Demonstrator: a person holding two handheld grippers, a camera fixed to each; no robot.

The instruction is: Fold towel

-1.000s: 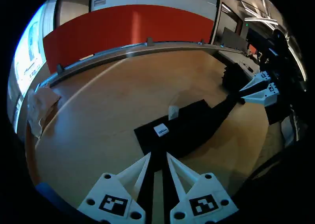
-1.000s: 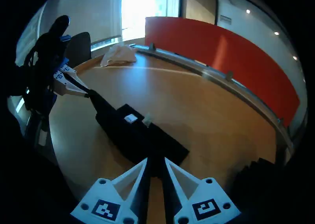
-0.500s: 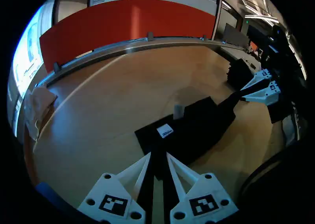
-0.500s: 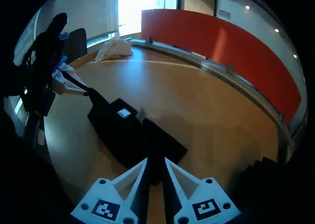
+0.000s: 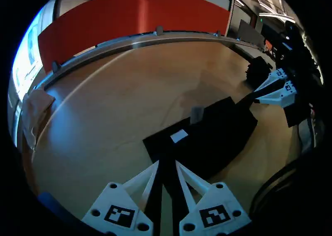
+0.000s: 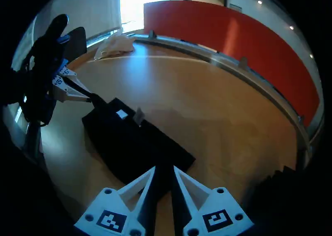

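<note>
Presently the black towel point(image 5: 216, 132) is lying on the wooden table point(image 5: 103, 103), its long axis running from the left gripper point(image 5: 167, 165) to the right gripper point(image 5: 252, 98), each clamping closed on an opposite end.

White triangular jaws, black square markers point(image 5: 121, 216)

Black towel point(image 5: 216, 132), a rough rectangle lying mostly flat on the wooden table point(image 5: 116, 99), two corners drawn up into narrow taut points, white label point(image 5: 179, 135) on top, small tag point(image 5: 196, 113) standing upright beside it.
</note>
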